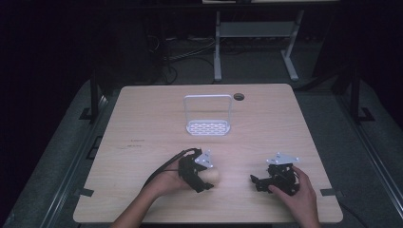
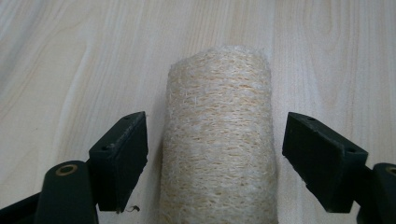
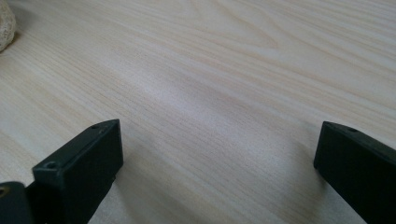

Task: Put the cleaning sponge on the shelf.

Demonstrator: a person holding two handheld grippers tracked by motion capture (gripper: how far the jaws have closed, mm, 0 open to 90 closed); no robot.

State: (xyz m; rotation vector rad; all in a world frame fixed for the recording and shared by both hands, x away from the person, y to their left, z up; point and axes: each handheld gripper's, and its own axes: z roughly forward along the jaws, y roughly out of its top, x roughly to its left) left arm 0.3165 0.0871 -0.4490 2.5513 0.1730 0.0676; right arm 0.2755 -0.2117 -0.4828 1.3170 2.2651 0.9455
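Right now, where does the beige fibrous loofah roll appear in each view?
High view: the beige fibrous loofah roll lies near the table's front edge, beside the left tongs.
Left gripper view: roll centred between the open jaws, untouched.
Right gripper view: a sliver of it at the top left corner.
Shared landmark: the pale wooden table.

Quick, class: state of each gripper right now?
Left gripper: open, jaws either side of the loofah roll, not pressing it.
Right gripper: open, holding nothing.

The loofah roll (image 2: 218, 140) runs off the near edge of the left gripper view. The left gripper (image 1: 203, 179) hides part of it in the high view.
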